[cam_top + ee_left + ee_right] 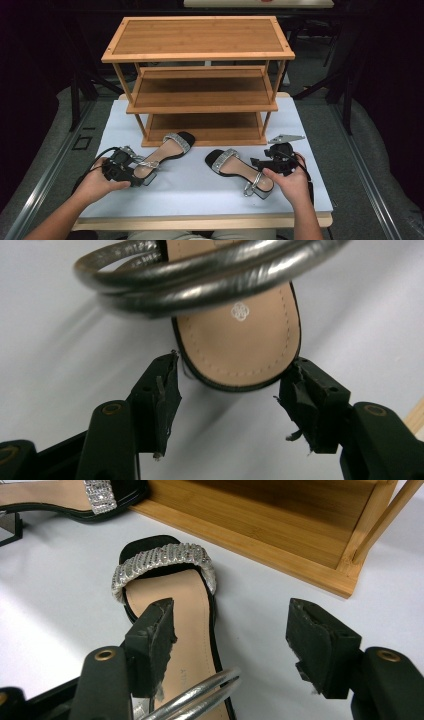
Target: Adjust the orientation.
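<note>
Two black heeled sandals with glittering toe bands and silver ankle straps lie on the white table top. The left sandal points toward the shelf rack. My left gripper is at its heel end, and in the left gripper view the jaws of this gripper straddle the tan heel seat, open, with the silver strap looping above. The right sandal lies in front of my right gripper. That gripper hangs open over the sandal's insole, its strap close below.
A three-tier bamboo shoe rack stands at the back of the white table top, its bottom shelf just beyond the sandals. The table's front edge runs close to my forearms. Dark floor and metal frame legs surround the table.
</note>
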Demonstrator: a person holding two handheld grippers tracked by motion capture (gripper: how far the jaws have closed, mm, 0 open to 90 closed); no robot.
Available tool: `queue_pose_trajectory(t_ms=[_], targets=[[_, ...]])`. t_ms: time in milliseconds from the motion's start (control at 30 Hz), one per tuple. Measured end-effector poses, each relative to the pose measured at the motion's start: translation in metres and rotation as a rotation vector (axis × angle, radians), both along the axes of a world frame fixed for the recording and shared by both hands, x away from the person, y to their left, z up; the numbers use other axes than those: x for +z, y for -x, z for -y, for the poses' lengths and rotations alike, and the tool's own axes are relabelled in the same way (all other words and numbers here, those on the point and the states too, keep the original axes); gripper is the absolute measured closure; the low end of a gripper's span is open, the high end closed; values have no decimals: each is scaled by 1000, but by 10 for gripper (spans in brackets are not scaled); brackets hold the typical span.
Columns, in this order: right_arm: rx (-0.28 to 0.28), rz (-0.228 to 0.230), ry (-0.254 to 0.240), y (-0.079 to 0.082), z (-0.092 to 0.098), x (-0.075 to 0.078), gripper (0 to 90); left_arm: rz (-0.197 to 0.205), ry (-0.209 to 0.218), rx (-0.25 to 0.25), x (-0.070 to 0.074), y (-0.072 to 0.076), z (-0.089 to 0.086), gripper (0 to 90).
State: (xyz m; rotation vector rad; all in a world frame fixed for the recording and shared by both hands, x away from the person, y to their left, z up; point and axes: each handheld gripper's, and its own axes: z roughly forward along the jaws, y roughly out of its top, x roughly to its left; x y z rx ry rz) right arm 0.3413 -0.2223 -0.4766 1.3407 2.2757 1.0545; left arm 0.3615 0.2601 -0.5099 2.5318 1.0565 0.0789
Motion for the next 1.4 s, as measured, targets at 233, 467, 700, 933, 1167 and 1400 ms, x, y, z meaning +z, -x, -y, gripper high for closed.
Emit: queue_pose_trajectory(t_ms=[233, 467, 700, 933, 1167, 1400], targets=[[-1, 1, -1, 0, 0, 0, 355, -1, -33, 29, 3, 4, 9, 446], [-3, -2, 3, -1, -2, -3, 355, -37, -30, 12, 6, 15, 39, 452], [-1, -1, -2, -1, 0, -2, 356, -12, 12, -67, 4, 22, 66, 442], [0, 0, -9, -1, 2, -1, 356, 60, 69, -86, -12, 22, 73, 331], [-1, -3, -6, -1, 1, -2, 356, 99, 70, -105, -15, 22, 78, 316], [-1, -1, -5, -1, 1, -2, 355, 92, 105, -99, 4, 10, 75, 329]])
